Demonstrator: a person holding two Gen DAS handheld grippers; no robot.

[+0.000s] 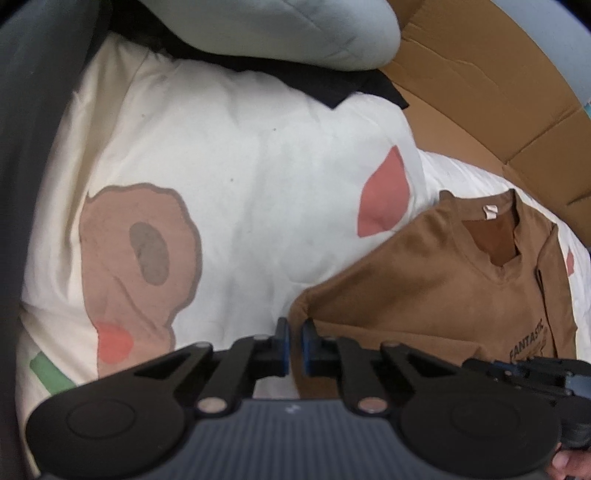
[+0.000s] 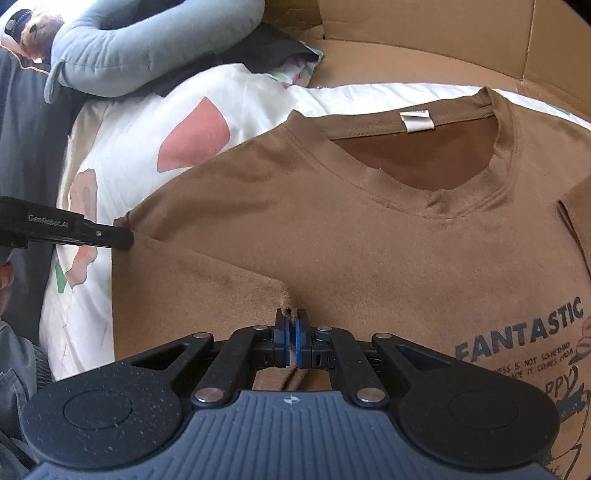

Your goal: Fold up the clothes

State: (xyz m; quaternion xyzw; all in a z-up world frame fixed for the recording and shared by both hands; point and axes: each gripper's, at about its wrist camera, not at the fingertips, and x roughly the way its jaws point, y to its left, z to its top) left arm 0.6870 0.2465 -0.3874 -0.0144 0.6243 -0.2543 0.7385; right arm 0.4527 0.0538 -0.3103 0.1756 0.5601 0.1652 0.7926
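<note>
White quilted bedcover (image 1: 236, 155) printed with brown, pink and green shapes, spread flat. Pale blue-grey padded cushion (image 2: 147, 44) at far edge, over black cloth (image 2: 273, 48). Brown corrugated cardboard panels (image 2: 424, 33) behind, brightly lit.

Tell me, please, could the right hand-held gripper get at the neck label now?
Probably not yet: the right hand-held gripper is shut on the sleeve. The label lies uncovered.
</note>
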